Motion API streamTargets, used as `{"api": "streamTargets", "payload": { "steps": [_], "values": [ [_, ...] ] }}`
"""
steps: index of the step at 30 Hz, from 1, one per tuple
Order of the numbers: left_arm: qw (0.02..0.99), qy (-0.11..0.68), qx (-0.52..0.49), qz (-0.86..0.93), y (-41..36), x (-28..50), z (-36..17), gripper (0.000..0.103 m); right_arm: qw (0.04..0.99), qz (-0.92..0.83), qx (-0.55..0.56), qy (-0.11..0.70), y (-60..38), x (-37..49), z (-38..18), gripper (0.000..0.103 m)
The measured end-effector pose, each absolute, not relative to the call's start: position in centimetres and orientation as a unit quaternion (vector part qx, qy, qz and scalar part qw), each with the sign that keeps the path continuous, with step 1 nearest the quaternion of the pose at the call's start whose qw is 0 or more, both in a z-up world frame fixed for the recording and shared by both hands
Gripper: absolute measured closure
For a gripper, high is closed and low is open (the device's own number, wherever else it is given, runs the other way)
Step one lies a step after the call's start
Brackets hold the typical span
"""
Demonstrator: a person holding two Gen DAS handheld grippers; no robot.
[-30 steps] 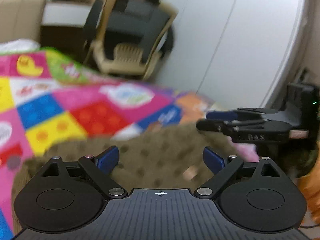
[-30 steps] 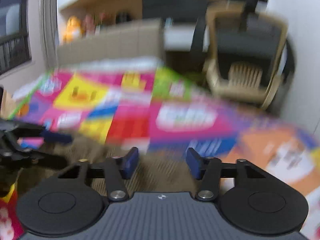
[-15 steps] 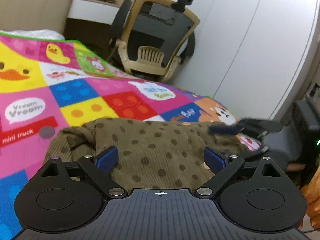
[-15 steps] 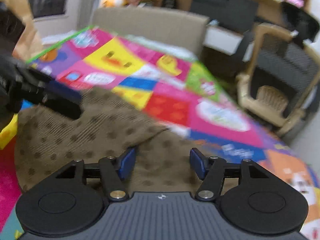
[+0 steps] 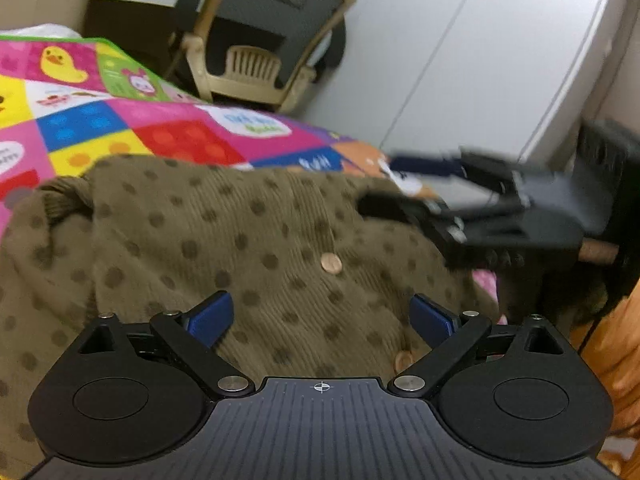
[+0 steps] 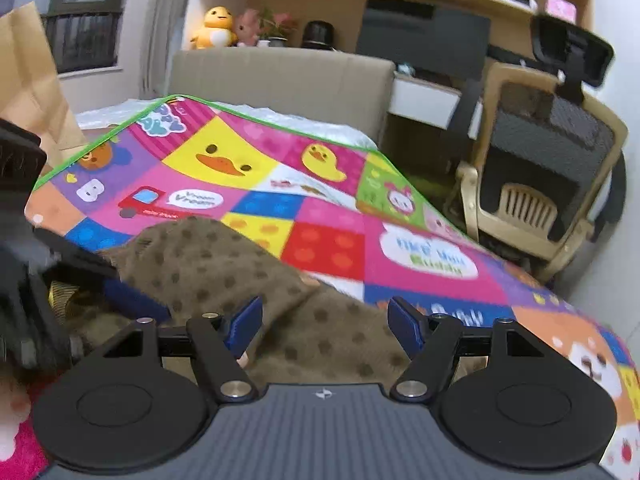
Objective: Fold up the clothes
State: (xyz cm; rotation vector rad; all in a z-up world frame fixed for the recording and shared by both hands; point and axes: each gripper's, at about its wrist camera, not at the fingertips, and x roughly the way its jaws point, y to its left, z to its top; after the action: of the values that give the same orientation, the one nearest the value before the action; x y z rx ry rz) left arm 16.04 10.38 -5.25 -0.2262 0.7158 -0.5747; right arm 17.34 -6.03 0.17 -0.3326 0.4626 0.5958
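Spread over a bed, a bright patchwork mat (image 6: 320, 208) of ducks, trucks and coloured squares. Beyond its far edge, an office chair (image 6: 548, 168) against the wall. Lay on the near part of the mat, rumpled and not yet folded: a brown dotted cardigan (image 5: 248, 240), buttons (image 5: 331, 263) running down its front and toward the camera in the left wrist view. Seemed to stretch mostly side to side across both views, a sleeve or hem bunched up at the left end (image 5: 64, 200).

Hovered directly over the middle of the garment, just above the button line, the left gripper (image 5: 320, 316), fingers spread wide with nothing between them. Sat over the garment's right portion, near its far edge, the right gripper (image 6: 324, 322), fingers likewise apart and empty. Blurred in the left view, the right gripper's own fingers (image 5: 420, 216) reaching in over the cardigan's right shoulder area, so probably mid-motion.

Judged: fabric straight ahead of and beneath both sets of fingers; right one nearer the right-hand edge, left one nearer the bunched left side. Likely next, a pinch at each side to spread or fold across the button line.
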Motion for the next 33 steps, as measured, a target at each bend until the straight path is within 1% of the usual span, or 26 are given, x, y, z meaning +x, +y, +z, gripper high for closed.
{"api": "streamTargets", "payload": {
  "steps": [3, 4, 5, 6, 11, 15, 16, 17, 19, 20, 21, 26, 33],
  "values": [
    [0.89, 0.348, -0.105, -0.276, 10.4, 15.7, -5.2, 0.004, 0.91, 0.279, -0.174, 0.251, -4.6, 19.0, -1.3, 0.032],
    [0.89, 0.348, -0.108, -0.273, 10.8, 15.6, -5.2, 0.004, 0.91, 0.269, -0.178, 0.261, -4.6, 19.4, -1.9, 0.028],
    [0.891, 0.348, -0.111, -0.27, 11.1, 15.5, -5.1, 0.004, 0.91, 0.258, -0.182, 0.27, -4.6, 19.9, -2.5, 0.022],
    [0.892, 0.348, -0.115, -0.266, 11.4, 15.4, -5.0, 0.004, 0.909, 0.248, -0.185, 0.278, -4.7, 20.2, -3.1, 0.02],
    [0.9, 0.34, -0.145, -0.234, 14.3, 15.4, -4.8, 0.004, 0.924, 0.223, -0.127, 0.283, -10.0, 17.1, -2.2, 0.019],
    [0.896, 0.34, -0.174, -0.228, 15.5, 16.0, -5.3, 0.005, 0.917, 0.209, -0.07, 0.332, -13.6, 15.8, -3.5, 0.015],
    [0.897, 0.34, -0.17, -0.226, 15.5, 16.2, -5.5, 0.005, 0.914, 0.204, -0.06, 0.346, -14.2, 15.7, -4.1, 0.012],
    [0.898, 0.34, -0.168, -0.224, 15.4, 16.2, -5.5, 0.005, 0.911, 0.202, -0.051, 0.356, -14.6, 15.6, -4.8, 0.008],
    [0.9, 0.34, -0.164, -0.22, 15.1, 16.2, -5.4, 0.005, 0.914, 0.2, -0.043, 0.351, -14.7, 15.3, -5.2, 0.006],
    [0.9, 0.34, -0.164, -0.218, 15.1, 16.1, -5.4, 0.005, 0.913, 0.199, -0.044, 0.353, -14.6, 15.4, -5.2, 0.002],
    [0.901, 0.34, -0.164, -0.215, 15.1, 16.1, -5.3, 0.005, 0.911, 0.202, -0.041, 0.356, -14.5, 15.4, -5.3, 0.0],
    [0.903, 0.339, -0.165, -0.206, 15.1, 15.1, -5.0, 0.005, 0.908, 0.208, -0.043, 0.362, -14.6, 15.4, -5.4, 0.0],
    [0.914, 0.343, -0.117, -0.184, 15.0, 12.8, -4.7, 0.004, 0.907, 0.204, -0.037, 0.367, -14.7, 15.2, -5.1, 0.0]
  ]
}}
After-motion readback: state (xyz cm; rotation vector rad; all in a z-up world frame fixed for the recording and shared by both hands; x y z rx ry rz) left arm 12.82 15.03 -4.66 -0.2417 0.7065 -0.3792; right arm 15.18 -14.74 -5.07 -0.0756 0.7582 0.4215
